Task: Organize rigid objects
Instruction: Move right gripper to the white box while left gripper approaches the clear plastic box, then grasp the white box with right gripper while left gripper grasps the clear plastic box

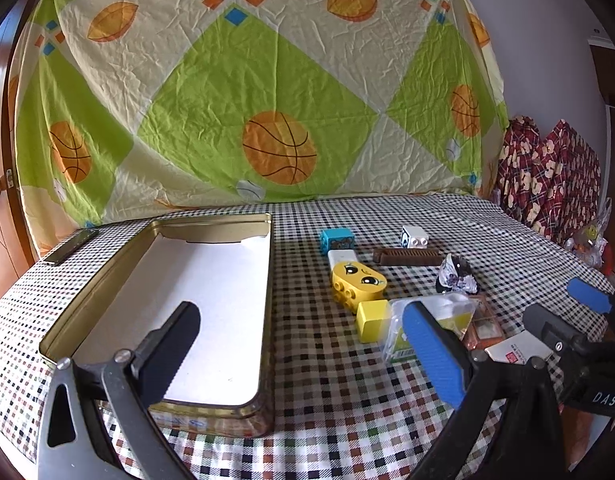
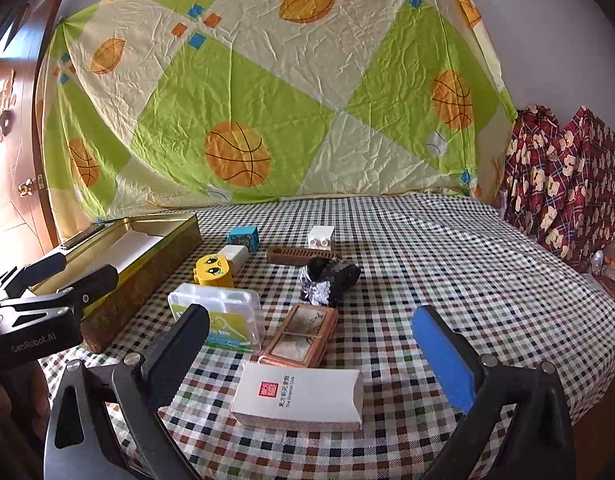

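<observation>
Both sets of jaws are held spread and empty: the left gripper (image 1: 303, 344) over the near end of the open tin (image 1: 267, 280), which is seen at the worktop's (image 1: 347, 420) left edge, the right gripper (image 2: 311, 356) above the white card box (image 2: 297, 398) near the front edge. Nothing has been placed in the tin. The white card box is judged light and stiff, though crushable; it would best be taken across its short sides. The clear plastic case (image 2: 223, 316) looks slippery. Only the left view shows the tin's white floor and the yellow cube (image 1: 372, 319); the framed tile (image 2: 301, 336) is shown whole only in the right view.
</observation>
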`<state>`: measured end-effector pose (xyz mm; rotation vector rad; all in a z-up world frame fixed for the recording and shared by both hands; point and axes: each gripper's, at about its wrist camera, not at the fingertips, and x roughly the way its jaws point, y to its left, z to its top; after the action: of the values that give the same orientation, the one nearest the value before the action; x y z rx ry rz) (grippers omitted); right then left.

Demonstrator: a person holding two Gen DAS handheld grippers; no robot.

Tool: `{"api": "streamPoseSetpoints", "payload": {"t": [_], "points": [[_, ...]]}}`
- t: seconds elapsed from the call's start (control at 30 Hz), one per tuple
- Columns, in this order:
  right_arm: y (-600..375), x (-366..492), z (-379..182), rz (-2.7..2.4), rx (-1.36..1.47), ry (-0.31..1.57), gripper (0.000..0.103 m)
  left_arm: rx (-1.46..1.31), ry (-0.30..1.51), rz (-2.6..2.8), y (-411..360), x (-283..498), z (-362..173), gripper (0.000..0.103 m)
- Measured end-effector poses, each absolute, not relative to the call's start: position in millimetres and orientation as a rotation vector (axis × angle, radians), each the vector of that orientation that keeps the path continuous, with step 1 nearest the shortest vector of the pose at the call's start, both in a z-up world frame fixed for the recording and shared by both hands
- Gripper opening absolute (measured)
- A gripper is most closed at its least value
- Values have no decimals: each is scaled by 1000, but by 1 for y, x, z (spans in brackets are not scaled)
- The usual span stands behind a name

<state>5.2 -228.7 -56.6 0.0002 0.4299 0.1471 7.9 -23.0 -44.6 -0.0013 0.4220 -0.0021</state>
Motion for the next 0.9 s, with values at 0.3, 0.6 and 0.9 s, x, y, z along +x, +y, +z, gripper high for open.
{"api": "streamPoseSetpoints", "payload": {"t": [0.3, 0.6, 0.9], "points": [[-224, 9, -82, 141, -35, 499, 102, -2, 425, -18, -29, 7, -50, 103], [-226, 20, -95, 150, -19, 564, 102, -3, 447, -35, -34, 12, -55, 103], [-237, 19, -84, 149, 36, 505, 79, 8, 479, -79, -53, 18, -59, 103]]}}
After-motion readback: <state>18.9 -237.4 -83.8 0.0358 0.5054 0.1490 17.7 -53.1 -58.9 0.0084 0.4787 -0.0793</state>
